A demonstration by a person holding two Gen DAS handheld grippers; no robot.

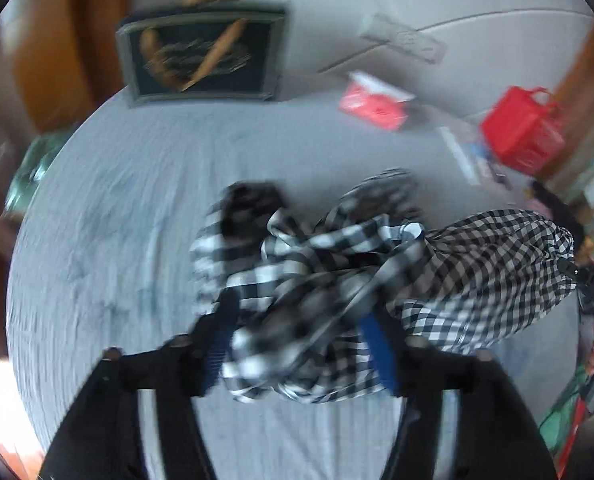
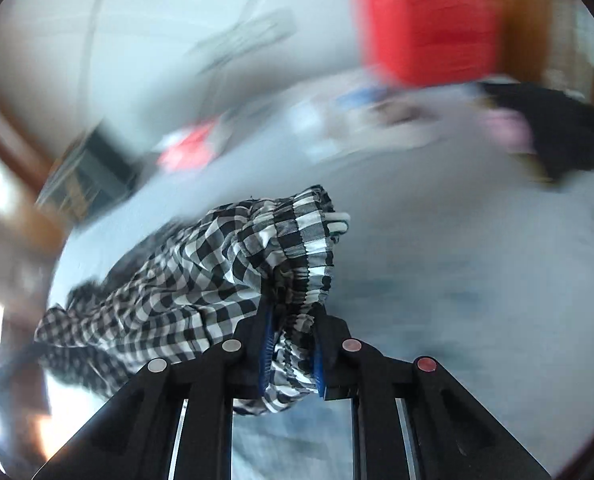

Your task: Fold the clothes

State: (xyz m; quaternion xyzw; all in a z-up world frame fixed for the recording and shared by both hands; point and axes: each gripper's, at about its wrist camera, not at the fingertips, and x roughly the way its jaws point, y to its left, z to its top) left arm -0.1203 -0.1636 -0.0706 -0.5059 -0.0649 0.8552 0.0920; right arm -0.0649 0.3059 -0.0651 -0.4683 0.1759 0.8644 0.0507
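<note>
Checked garment (image 1: 337, 276), bunched, seemingly stretched between tools

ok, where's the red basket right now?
Left wrist view: the red basket sits at the far right of the bed, beyond the checked garment. Right wrist view shows it top right, blurred.

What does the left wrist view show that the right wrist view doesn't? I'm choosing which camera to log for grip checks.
Only the left wrist view shows the left gripper, jaws wide with bunched cloth between them, and a dark framed tray, blurred. Only the right wrist view shows the right gripper shut on the gathered elastic hem. Both show the checked garment, a red basket, a small red packet and the grey bedsheet.
</note>
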